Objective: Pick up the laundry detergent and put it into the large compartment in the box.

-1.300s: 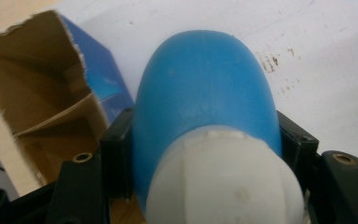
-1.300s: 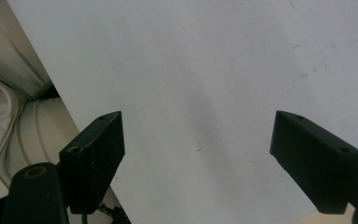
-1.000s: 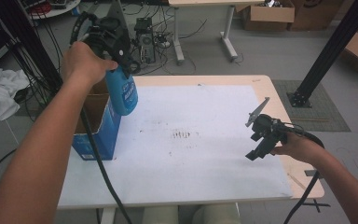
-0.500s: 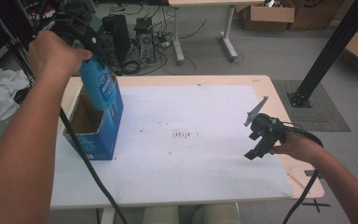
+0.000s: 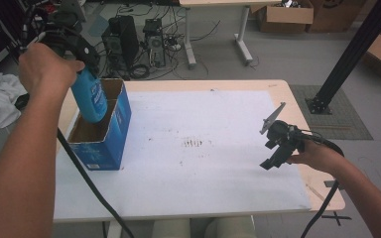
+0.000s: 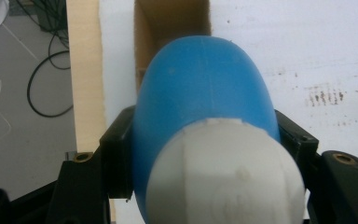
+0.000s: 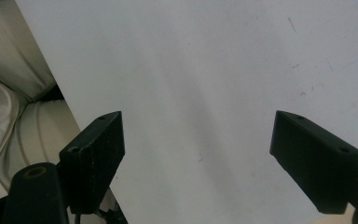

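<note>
Two tools in play. Left tool (image 5: 82,59) clenched on blue bottle (image 5: 89,96), white cap toward the camera in the left gripper view; bottle hangs over the open blue box (image 5: 104,131) at the far-left worktop (image 5: 218,198) edge. Right tool (image 5: 278,146) released, jaws wide over bare white surface, near right. Risk, as I judge it: bottle base catching the box wall and tipping the box off the left edge. Ample open room mid-worktop.
</note>
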Demonstrator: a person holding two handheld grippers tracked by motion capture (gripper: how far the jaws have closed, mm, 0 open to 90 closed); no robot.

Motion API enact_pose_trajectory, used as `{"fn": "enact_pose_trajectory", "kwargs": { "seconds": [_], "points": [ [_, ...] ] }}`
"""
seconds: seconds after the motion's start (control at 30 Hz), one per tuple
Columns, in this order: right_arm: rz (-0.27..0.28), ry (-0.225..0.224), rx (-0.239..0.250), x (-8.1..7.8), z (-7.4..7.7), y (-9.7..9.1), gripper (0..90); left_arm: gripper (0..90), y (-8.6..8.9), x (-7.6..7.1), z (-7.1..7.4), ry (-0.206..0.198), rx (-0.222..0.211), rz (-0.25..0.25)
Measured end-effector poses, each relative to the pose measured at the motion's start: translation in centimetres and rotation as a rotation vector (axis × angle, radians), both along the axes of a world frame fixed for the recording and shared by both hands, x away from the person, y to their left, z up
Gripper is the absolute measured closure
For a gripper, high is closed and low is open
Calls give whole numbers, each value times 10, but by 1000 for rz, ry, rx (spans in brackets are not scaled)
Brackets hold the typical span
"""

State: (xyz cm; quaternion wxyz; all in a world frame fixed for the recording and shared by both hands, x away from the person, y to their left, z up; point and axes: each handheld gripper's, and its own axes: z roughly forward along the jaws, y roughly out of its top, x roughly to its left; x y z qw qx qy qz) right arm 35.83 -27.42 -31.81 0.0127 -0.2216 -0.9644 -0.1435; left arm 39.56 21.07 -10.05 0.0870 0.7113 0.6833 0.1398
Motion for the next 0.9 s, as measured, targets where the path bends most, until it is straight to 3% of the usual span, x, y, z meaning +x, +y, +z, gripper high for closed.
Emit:
{"fn": "enact_pose_trajectory", "kwargs": {
  "seconds": [0.73,0.9],
  "points": [
    [-2,11,-9,2,-6,3,178,381,11,11,-78,23,-6,-26],
    [-6,14,-6,3,-8,3,177,380,12,13,-92,41,15,-38]
  ]
}}
